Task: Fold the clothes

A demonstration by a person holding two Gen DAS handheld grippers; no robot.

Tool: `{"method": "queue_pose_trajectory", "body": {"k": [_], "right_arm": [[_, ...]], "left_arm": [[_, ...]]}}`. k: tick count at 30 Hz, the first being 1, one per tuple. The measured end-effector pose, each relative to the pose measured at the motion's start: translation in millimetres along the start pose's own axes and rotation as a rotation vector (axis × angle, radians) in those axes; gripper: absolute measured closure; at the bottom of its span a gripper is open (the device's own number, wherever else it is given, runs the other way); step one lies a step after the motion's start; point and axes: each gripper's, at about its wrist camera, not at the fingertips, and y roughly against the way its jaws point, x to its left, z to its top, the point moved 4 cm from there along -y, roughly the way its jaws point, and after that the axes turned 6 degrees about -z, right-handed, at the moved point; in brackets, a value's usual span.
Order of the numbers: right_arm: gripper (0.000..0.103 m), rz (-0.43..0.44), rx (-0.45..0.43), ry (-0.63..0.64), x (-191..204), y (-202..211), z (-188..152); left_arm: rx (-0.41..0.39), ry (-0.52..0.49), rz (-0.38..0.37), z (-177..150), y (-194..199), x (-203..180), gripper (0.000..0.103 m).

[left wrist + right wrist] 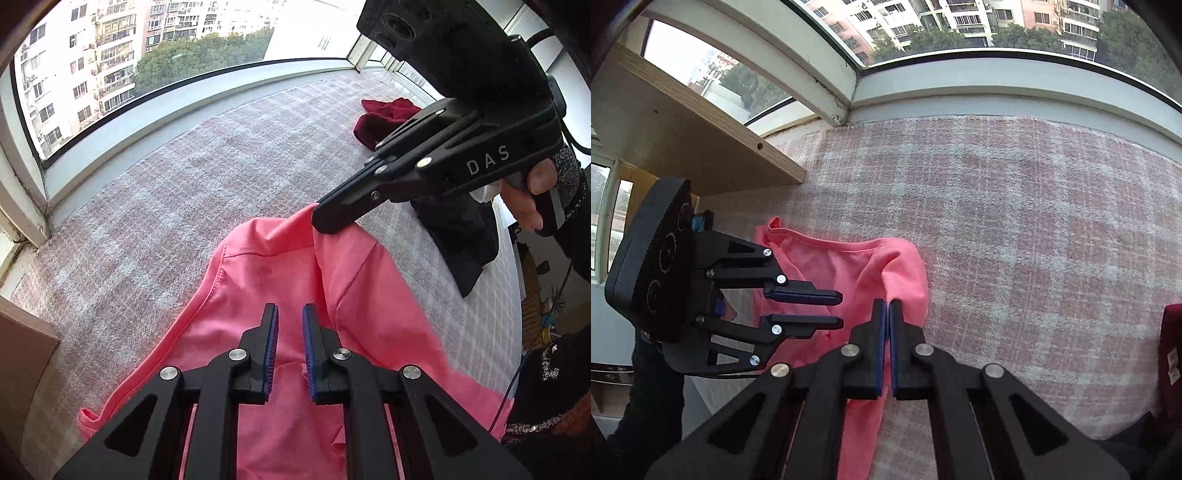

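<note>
A pink-and-white checked woven blanket [229, 155] covers the window-side surface. On it lies the coral-pink cotton garment [266, 280], rumpled, one edge lifted. A dark red velvety cloth [384, 118] sits well apart near the window. The right gripper [888, 314] is clenched on the garment's raised fold; the left gripper [290, 332] hovers over it, jaws parted.

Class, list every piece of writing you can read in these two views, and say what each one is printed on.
"DAS": white letters on the black body of the right gripper.
Small white tags on the dark red garment: marks too small to read.
Nothing else legible.
</note>
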Motion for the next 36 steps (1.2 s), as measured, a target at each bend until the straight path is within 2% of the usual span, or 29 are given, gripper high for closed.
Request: {"method": "queue_pose_trajectory", "body": {"k": [6,9,11,13,15,17,18,22,25,28,30,31,36], "right_arm": [[0.101,0.017,-0.051,-0.012,-5.0,22.2,5.6],[0.099,-0.026,-0.006,-0.017,-6.0,12.3,2.7],[0.094,-0.057,0.034,-0.028,-6.3,2.6,-2.3],[0.093,-0.019,0.059,-0.053,-5.0,-3.3,-4.9],[0.09,-0.022,0.083,-0.067,-2.0,-6.9,-5.1],[0.083,-0.053,0.102,-0.056,2.0,-11.1,-4.3],[0.083,-0.072,0.109,-0.044,4.5,-12.6,-3.8],[0.083,-0.061,0.112,-0.035,13.3,-8.5,-0.6],[0.082,-0.113,0.147,-0.027,12.3,-19.0,3.7],[0.082,-0.116,0.17,-0.025,12.2,-34.5,5.0],[0.085,-0.099,0.16,-0.012,13.8,-41.6,5.1],[0.102,-0.091,0.148,-0.004,14.1,-41.4,4.2],[0.101,-0.086,0.068,0.021,11.4,-18.8,1.3]], "left_arm": [[0.062,-0.019,0.046,20.0,-27.9,8.6,0.092],[0.087,-0.04,0.062,22.9,-31.7,6.2,0.091],[0.095,-0.051,0.067,19.2,-29.6,4.1,0.091],[0.101,-0.053,0.072,15.3,-28.4,3.5,0.09],[0.099,-0.045,0.073,11.5,-27.5,4.6,0.09],[0.091,-0.036,0.068,9.1,-26.2,5.0,0.09],[0.086,-0.033,0.064,8.4,-25.4,4.9,0.09],[0.065,-0.034,0.034,8.1,-23.1,0.8,0.09],[0.045,-0.028,0.007,15.1,-23.2,-5.4,0.09],[0.051,-0.036,0.004,14.4,-23.2,-7.6,0.09],[0.062,-0.042,0.018,13.4,-23.1,-6.1,0.09],[0.067,-0.044,0.027,13.0,-22.9,-4.6,0.09],[0.037,-0.037,0.027,22.5,-16.7,6.5,0.09]]}}
